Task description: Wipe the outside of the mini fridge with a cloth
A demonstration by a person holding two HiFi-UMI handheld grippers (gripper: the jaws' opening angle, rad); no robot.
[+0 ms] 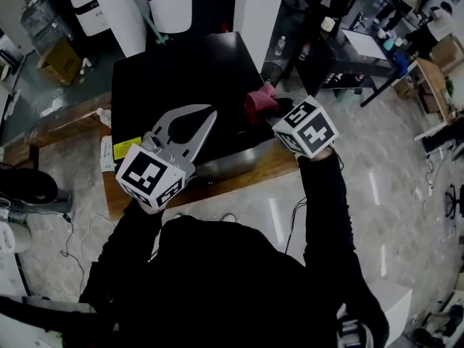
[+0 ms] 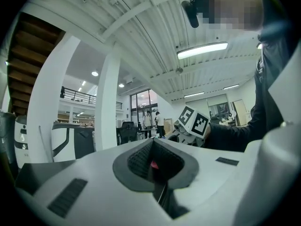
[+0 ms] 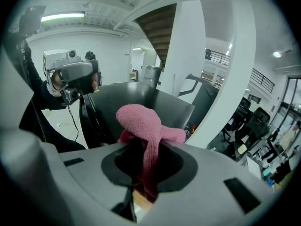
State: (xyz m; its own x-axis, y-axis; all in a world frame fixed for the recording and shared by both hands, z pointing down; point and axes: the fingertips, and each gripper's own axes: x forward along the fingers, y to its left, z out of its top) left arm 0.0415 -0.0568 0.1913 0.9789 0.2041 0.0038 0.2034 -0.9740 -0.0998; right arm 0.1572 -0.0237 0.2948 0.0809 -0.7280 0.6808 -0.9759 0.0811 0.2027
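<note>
The black mini fridge (image 1: 181, 71) is seen from above on a wooden bench, its top dark and glossy. My right gripper (image 1: 274, 109) is shut on a bunched pink cloth (image 1: 259, 104), held at the fridge's right edge. In the right gripper view the cloth (image 3: 140, 122) bulges out over the closed jaws of the gripper (image 3: 143, 161), with the fridge's black top (image 3: 141, 98) behind it. My left gripper (image 1: 209, 116) hovers over the fridge's front part, shut and holding nothing. In the left gripper view its jaws meet at a narrow seam (image 2: 154, 160); the fridge is hidden there.
A wooden bench (image 1: 254, 171) carries the fridge, with a yellow label (image 1: 125, 148) at its left. A cardboard box (image 1: 58, 60) sits on the floor at the far left, and a desk (image 1: 366, 49) with small items stands at the right. White pillars (image 1: 130, 9) rise behind.
</note>
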